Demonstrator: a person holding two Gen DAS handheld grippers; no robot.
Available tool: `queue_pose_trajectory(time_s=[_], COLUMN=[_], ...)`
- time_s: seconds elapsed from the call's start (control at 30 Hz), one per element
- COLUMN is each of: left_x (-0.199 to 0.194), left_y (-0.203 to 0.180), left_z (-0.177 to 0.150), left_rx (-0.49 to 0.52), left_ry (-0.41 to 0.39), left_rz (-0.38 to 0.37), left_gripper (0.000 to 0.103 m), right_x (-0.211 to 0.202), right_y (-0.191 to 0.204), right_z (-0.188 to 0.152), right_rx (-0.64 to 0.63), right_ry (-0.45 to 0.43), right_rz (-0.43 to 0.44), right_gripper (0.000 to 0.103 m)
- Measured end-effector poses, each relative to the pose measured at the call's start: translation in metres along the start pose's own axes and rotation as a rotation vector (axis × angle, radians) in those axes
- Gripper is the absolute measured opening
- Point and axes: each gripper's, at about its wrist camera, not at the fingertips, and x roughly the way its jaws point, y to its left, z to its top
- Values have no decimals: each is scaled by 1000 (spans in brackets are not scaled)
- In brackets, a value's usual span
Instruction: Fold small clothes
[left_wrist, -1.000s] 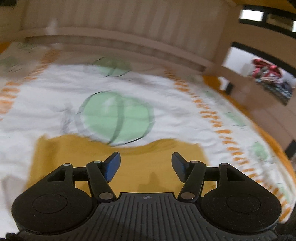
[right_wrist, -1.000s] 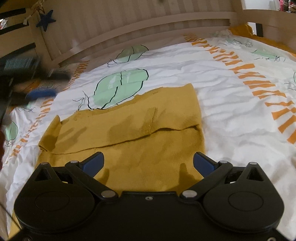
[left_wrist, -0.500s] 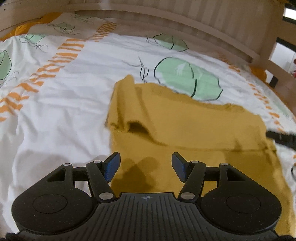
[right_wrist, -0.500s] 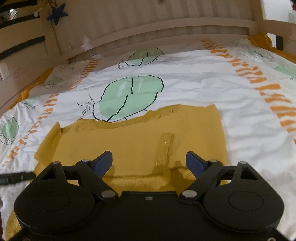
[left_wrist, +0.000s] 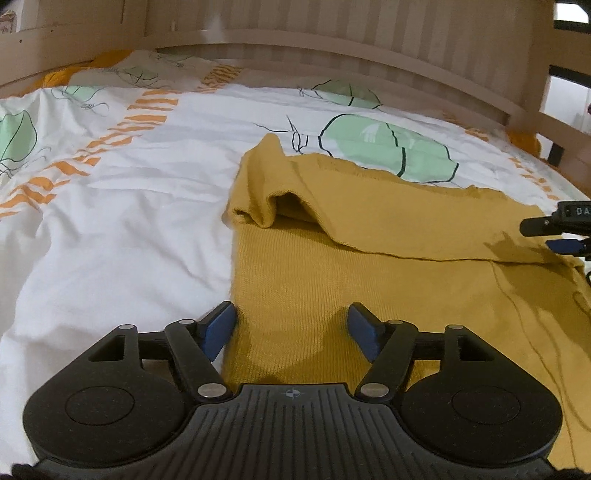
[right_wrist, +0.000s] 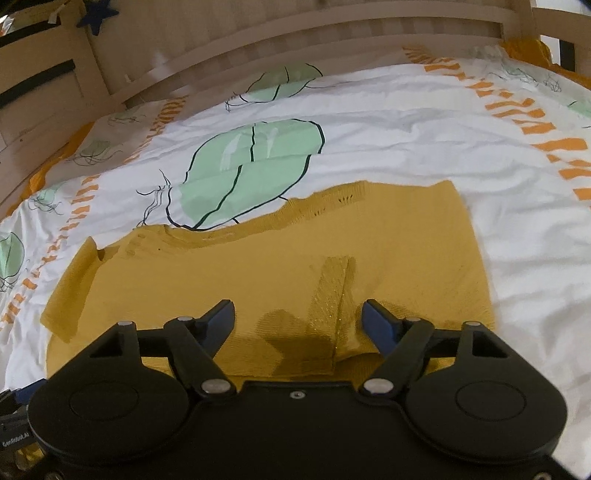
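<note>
A mustard-yellow knit sweater lies spread on the bed, its upper part folded down over the body. It also shows in the right wrist view. My left gripper is open and empty, low over the sweater's left edge. My right gripper is open and empty, low over the fold line near the sweater's right side. The right gripper's tip shows at the right edge of the left wrist view.
The bed has a white duvet with green leaf prints and orange stripes. A wooden slatted headboard runs along the far side. A wooden rail stands at the right.
Both grippers have moved lower and closer to the sweater. The left view swung from the far bedding to the sweater's left edge. The right jaws narrowed a little.
</note>
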Motion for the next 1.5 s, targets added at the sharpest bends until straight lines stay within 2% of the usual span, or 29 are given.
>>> queue_pose_trajectory(time_s=[0.1,0.2,0.23,0.27,0.33,0.43,0.53,0.7,1.0,1.07,1.13,1.2,1.27,1.5], left_x=[2,3,3,3,4,4,4,4,4,4,4,4,4,5], left_y=[1,2,2,1,2,2,3,3,3,3,3,3,3,1], left_z=[-1,-2,-1,-2,-2,-2,-2,-2,-2,-2,-2,-2,-2,-2], left_rx=[-6,-6,-6,-6,-6,-6,-7,-10,-10,-10,-10,-9,-7,2], left_ry=[-1,-2,-2,-3,-4,-4,-4,-5,-4,-5,-4,-4,-4,1], left_rz=[-4,-7,-6,-6,-8,-9,-10,-13,-13,-13,-13,-13,-13,-7], left_gripper=[68,69,69,69,69,69,70,70,70,70,70,71,71,71], right_x=[2,4,4,4,2,-9,-21,-26,-3,2,3,0,-7,-43], right_y=[1,3,5,6,12,25,25,2,-22,-26,-28,-30,-30,-38], right_z=[-1,0,1,3,7,17,31,44,34,28,23,21,20,9], right_rx=[-4,3,2,0,-13,-100,-147,-147,-135,-128,-118,-107,-105,-47], right_ry=[-4,-4,-2,7,15,-14,-52,-62,17,34,30,17,7,-17], right_rz=[1,13,20,34,50,39,2,-103,-175,-185,-190,-194,-201,-171], right_gripper=[65,45,23,18,17,15,15,15,16,23,24,37,56,61])
